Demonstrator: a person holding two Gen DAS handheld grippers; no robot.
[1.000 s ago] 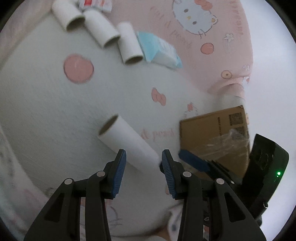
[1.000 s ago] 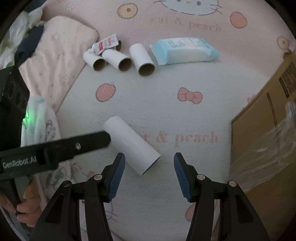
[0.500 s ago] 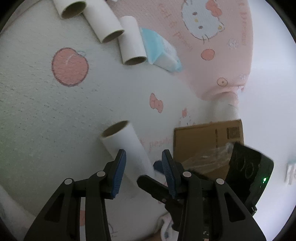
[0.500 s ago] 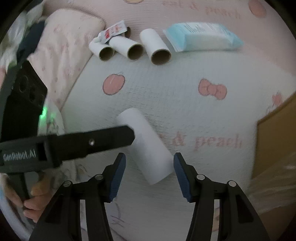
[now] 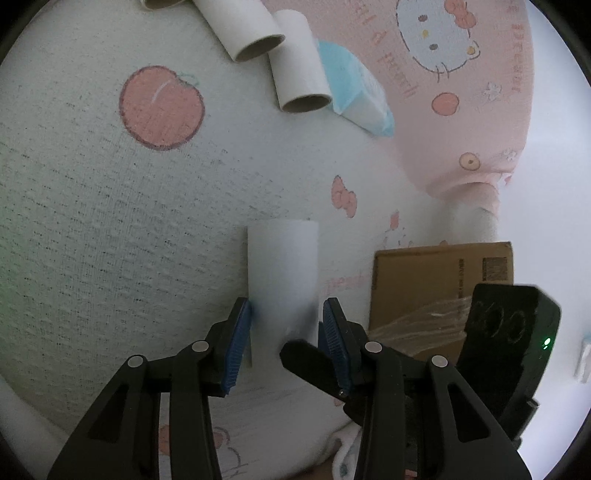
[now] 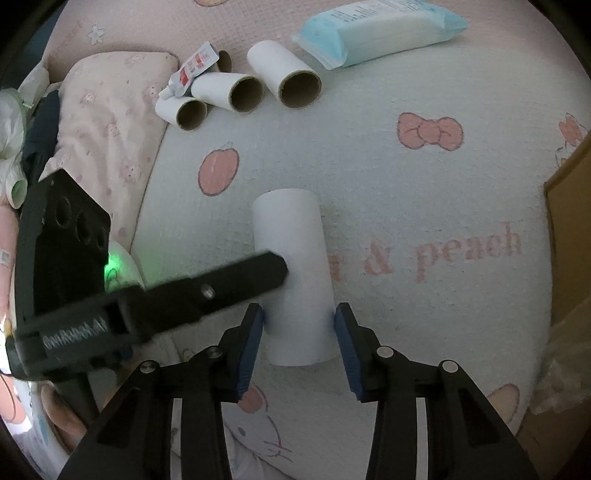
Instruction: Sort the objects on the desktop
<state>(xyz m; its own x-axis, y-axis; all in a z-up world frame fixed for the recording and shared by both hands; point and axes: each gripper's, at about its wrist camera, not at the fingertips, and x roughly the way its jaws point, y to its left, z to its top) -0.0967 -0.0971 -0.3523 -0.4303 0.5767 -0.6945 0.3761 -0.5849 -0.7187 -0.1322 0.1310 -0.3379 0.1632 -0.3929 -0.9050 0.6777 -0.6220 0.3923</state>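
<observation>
A white paper tube point(image 5: 282, 258) lies on the white blanket with pink prints point(image 5: 110, 240). My left gripper point(image 5: 286, 310) straddles the tube's near end, its blue pads close beside the tube's sides, and it stands open. My right gripper point(image 6: 299, 310) straddles the same tube point(image 6: 291, 236) near its lower end. Its jaws are closing, with a thin gap still showing at the right pad. One black finger of the left gripper point(image 6: 221, 288) crosses from the left and meets the tube's side. The right gripper's finger point(image 5: 306, 350) shows by the tube's near end.
Three more paper tubes point(image 6: 236, 92) lie together at the far side with a small squeeze tube point(image 6: 192, 70) on them. A blue wipes pack point(image 6: 380, 33) lies beside them. A cardboard box point(image 5: 443, 277) stands at the right, a pink pillow point(image 6: 107, 110) at the left.
Both grippers have come down over the lone tube, which now lies lengthwise between each pair of pads. The right gripper's jaws have narrowed. The left jaws keep the same width.
</observation>
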